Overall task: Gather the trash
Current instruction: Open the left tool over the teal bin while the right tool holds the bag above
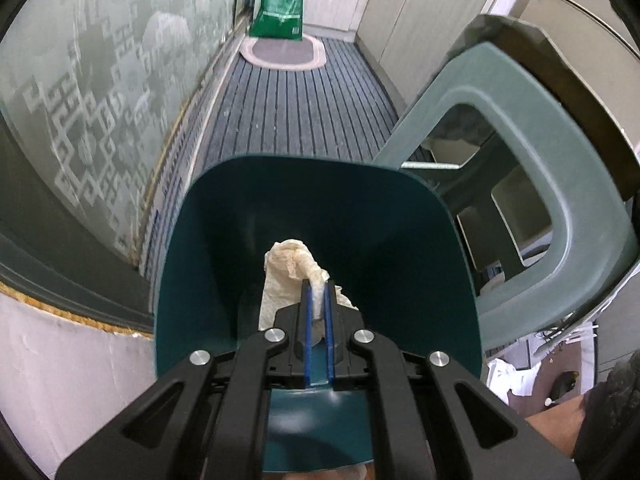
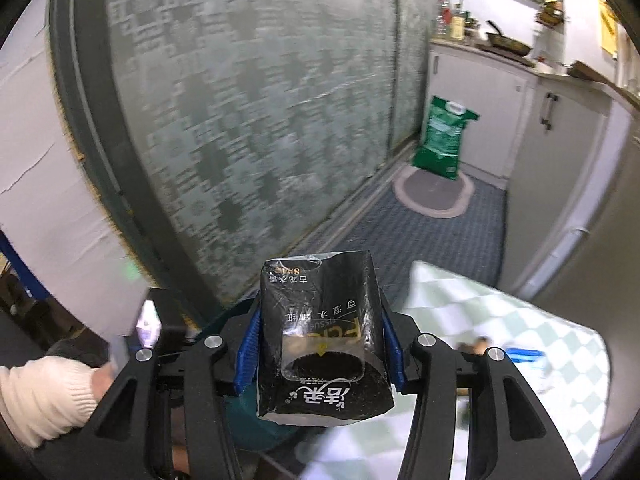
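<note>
In the left wrist view my left gripper [image 1: 317, 285] is shut on a crumpled cream paper tissue [image 1: 286, 276], which it holds inside the mouth of a dark teal trash bin [image 1: 384, 216]. In the right wrist view my right gripper [image 2: 320, 316] is shut on an empty black tissue pack [image 2: 320, 336] with white and gold print; its blue fingers [image 2: 249, 350] press both sides of the pack. A sliver of the teal bin [image 2: 236, 314] shows just behind and below the pack. A hand in a white sleeve [image 2: 44, 396] is at lower left.
A grey-green plastic stool [image 1: 532, 168] leans right beside the bin. A frosted patterned glass door [image 2: 248, 120] runs along the left. Striped floor mat [image 1: 304, 108], oval rug [image 1: 282, 51] and green sack [image 1: 285, 2] lie ahead. White cabinets [image 2: 560, 168] and a checked tablecloth [image 2: 520, 344] stand at right.
</note>
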{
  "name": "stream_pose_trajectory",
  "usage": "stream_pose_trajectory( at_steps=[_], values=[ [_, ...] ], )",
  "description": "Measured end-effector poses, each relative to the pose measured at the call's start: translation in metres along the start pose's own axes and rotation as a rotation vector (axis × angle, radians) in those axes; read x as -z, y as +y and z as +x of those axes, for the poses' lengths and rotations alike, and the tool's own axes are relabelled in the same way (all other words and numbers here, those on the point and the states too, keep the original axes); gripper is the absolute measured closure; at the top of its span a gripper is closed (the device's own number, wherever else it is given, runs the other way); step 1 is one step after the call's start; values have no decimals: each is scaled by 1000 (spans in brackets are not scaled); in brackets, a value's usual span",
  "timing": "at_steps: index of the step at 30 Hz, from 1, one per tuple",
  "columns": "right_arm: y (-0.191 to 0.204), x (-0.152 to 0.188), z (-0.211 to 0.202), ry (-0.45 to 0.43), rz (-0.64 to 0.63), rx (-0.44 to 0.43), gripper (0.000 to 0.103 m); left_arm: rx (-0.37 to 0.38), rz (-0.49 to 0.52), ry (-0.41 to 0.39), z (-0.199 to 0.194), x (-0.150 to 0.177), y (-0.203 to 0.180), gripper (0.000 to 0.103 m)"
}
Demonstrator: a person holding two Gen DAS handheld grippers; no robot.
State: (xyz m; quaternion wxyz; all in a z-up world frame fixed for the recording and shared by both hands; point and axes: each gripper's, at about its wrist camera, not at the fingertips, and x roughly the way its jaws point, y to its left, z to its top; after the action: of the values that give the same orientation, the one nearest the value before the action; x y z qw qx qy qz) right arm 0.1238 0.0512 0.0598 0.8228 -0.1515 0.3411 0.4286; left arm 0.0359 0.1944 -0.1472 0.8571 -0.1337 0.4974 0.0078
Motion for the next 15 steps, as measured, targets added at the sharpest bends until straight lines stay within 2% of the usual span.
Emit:
stream_pose_trajectory(
  at_steps=[8,13,15],
  values=[
    [36,13,48,85,20,-34,52,34,-13,71,18,9,9,97],
    [45,25,77,148,30,-45,52,17,4,109,29,13,10,96],
    [48,31,89,175,25,-47,52,13,5,114,32,12,10,91]
  ],
)
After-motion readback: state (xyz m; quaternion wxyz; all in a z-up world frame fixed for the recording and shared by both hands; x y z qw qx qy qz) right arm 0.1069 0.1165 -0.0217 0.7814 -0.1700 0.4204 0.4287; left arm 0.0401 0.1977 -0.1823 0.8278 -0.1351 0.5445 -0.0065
